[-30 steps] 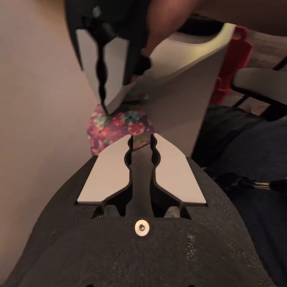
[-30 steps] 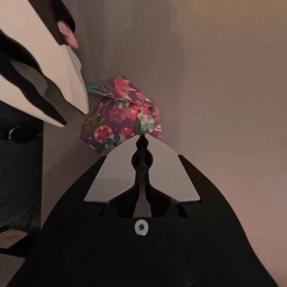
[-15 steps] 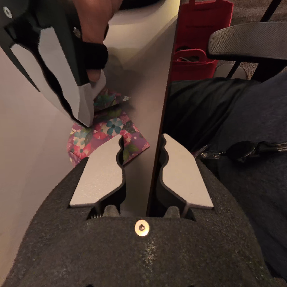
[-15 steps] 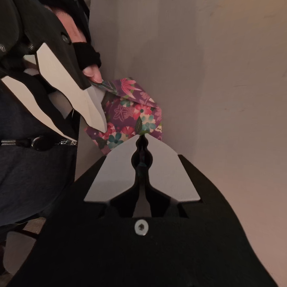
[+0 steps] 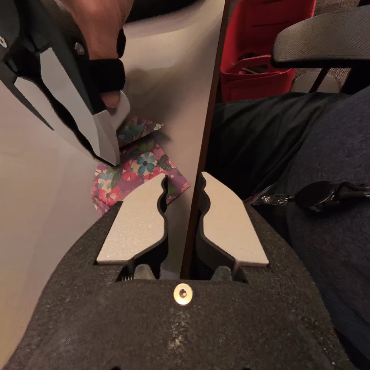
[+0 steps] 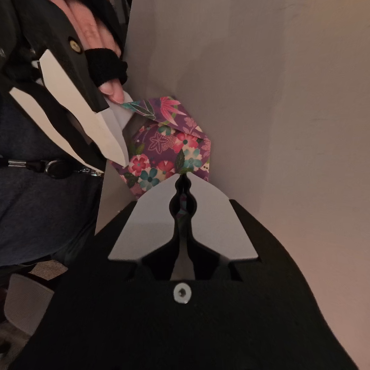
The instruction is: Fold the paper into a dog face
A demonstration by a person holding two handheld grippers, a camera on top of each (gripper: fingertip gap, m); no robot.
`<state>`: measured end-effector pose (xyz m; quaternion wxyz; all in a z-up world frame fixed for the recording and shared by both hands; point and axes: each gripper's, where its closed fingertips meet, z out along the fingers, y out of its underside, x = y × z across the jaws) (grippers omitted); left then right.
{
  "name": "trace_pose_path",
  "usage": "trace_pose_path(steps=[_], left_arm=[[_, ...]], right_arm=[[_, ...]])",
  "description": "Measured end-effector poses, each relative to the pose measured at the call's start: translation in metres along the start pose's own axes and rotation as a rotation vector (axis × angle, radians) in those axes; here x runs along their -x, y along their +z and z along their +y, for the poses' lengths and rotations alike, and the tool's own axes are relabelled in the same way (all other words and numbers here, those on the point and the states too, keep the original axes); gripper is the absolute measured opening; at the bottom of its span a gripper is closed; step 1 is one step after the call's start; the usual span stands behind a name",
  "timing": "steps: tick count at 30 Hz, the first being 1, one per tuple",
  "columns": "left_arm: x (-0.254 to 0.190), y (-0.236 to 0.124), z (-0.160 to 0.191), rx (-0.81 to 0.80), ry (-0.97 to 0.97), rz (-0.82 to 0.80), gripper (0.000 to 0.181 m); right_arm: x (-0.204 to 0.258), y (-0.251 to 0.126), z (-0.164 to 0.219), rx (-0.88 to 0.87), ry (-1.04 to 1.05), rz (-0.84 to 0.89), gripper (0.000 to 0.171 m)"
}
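The folded purple floral paper (image 5: 144,160) lies on the white table (image 5: 40,180) close to its edge; it also shows in the right wrist view (image 6: 160,144). One flap (image 6: 160,108) stands raised at its far side. My right gripper (image 6: 183,176) is shut on the paper's near edge and shows from the left wrist view (image 5: 108,162) with its tips down on the paper. My left gripper (image 5: 182,176) is open and empty. It straddles the table edge (image 5: 210,120), with one finger over the paper and the other off the table. It shows in the right wrist view (image 6: 110,163) beside the paper.
Past the table edge are a person's lap in dark clothing (image 5: 280,150), a badge reel on a clip (image 5: 312,196), a red bag (image 5: 260,50) and a grey chair armrest (image 5: 320,40). The table stretches bare to the left (image 5: 30,200) and right (image 6: 280,140).
My left gripper has opened wider and moved from over the paper to straddle the table edge. My right gripper has stayed shut on the paper.
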<state>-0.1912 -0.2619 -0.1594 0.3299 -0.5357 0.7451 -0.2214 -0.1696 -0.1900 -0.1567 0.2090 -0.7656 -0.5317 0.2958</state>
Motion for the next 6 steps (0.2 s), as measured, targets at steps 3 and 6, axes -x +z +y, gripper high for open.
trace_pose_path(steps=[3, 6], left_arm=[[0.008, -0.006, -0.005, -0.035, -0.084, 0.062, 0.025], [0.028, -0.006, 0.002, 0.023, -0.098, 0.072, 0.031]], right_arm=[[-0.006, -0.002, 0.0, 0.03, -0.007, 0.007, 0.003], [-0.019, -0.005, -0.001, 0.06, -0.017, 0.022, 0.002]])
